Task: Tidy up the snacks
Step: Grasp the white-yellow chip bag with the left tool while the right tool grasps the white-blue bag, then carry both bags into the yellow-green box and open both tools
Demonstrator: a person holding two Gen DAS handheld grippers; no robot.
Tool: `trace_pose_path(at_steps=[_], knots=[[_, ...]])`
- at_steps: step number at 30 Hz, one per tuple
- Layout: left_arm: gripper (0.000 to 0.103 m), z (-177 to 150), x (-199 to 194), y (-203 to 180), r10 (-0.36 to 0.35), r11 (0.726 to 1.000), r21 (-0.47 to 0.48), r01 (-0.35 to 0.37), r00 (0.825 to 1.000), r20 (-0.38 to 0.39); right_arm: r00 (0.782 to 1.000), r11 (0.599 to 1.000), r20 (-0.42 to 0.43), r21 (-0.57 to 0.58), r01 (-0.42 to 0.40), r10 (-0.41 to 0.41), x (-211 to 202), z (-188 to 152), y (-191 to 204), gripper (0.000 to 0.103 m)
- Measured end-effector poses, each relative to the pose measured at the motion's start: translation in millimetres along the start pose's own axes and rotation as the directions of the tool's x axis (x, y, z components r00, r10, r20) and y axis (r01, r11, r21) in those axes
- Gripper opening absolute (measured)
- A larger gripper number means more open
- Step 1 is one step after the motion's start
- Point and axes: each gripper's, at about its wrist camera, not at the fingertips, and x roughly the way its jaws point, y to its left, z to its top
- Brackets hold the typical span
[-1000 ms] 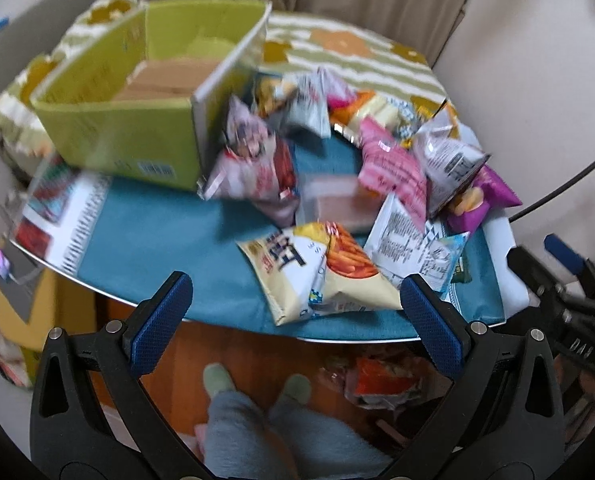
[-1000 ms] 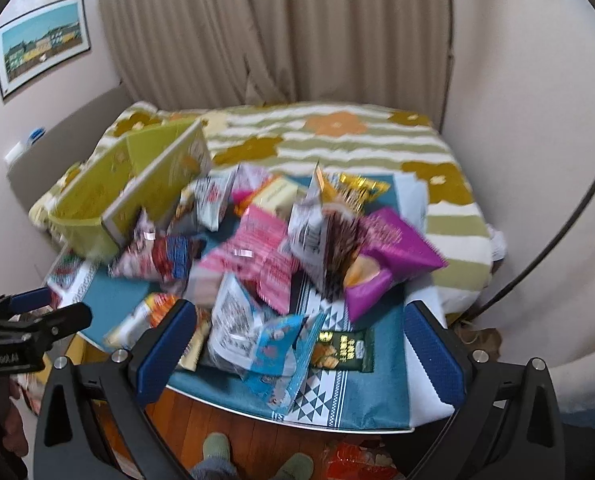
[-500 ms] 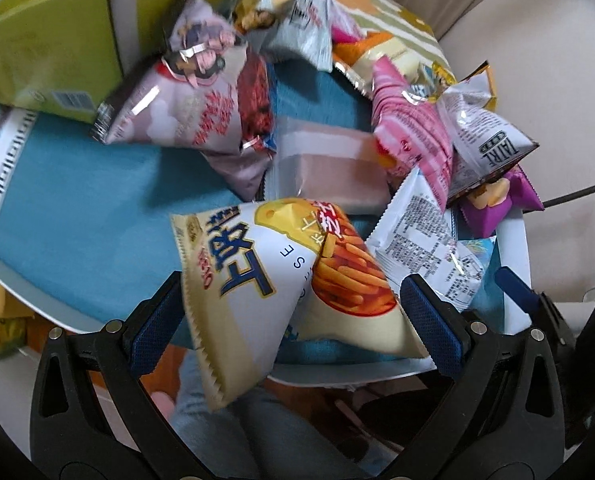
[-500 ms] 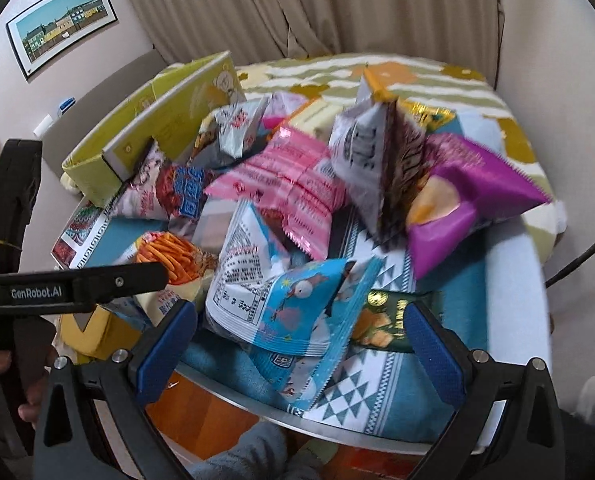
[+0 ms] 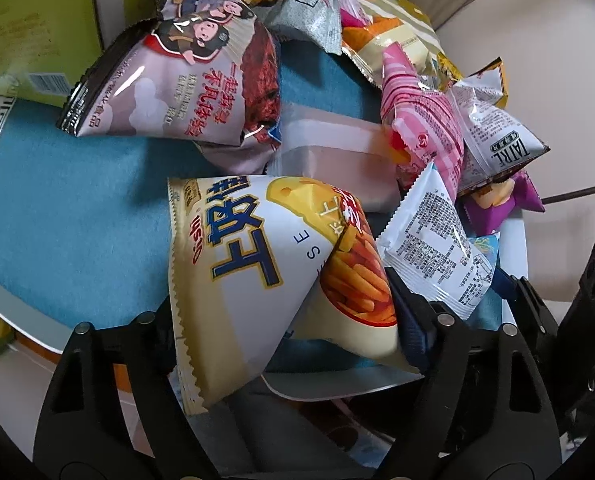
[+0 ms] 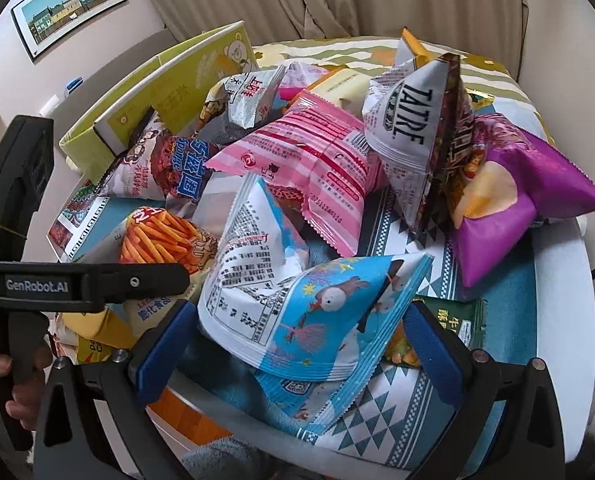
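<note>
A heap of snack bags lies on a round table with a blue cloth (image 5: 69,216). My left gripper (image 5: 285,320) has its fingers on both sides of a white and yellow bag of orange sticks (image 5: 265,264), which is squeezed into a cone between them; the bag also shows in the right wrist view (image 6: 157,236). My right gripper (image 6: 293,340) straddles a white and light-blue bag with a bird picture (image 6: 297,292), its blue pads close to both sides. A green cardboard box (image 6: 169,80) stands at the table's far left.
Around these lie a pink striped bag (image 6: 313,156), a white TATRE bag (image 6: 413,116), a purple bag (image 6: 517,196), a grey bag (image 5: 301,8) and a pale-purple cartoon bag (image 5: 193,80). A flat pink-grey pack (image 5: 329,156) lies underneath. A bed sits behind.
Both grippers have moved down and forward onto the table's near edge. The left one has closed in on the orange-stick bag; the right one has narrowed around the light-blue bag.
</note>
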Motion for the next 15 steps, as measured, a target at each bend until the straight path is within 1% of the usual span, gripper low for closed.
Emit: trace_pose_path(at_steps=[5, 11, 13, 15], knots=[[0.078, 1.4, -5.5, 2.8, 0.014, 1.000, 0.013, -0.014, 1.000, 0.012, 1.000, 1.000, -0.002, -0.009, -0.007, 0.007, 7.2, 3.9, 0.4, 0.103], [0.078, -4.1, -4.8, -1.0, 0.027, 0.999, 0.023, -0.027, 0.999, 0.027, 0.999, 0.999, -0.003, 0.005, -0.042, 0.042, 13.4, 6.6, -4.4, 0.102], [0.077, -8.3, -7.4, -2.7, 0.036, 0.999, 0.026, -0.036, 0.999, 0.032, 0.999, 0.999, -0.003, -0.004, -0.053, 0.053, 13.1, 6.2, -3.9, 0.092], [0.077, -12.5, -10.2, -5.3, 0.042, 0.999, 0.030, -0.043, 0.998, 0.037, 0.999, 0.999, -0.004, -0.013, -0.048, 0.047, 11.3, 5.9, -3.1, 0.085]])
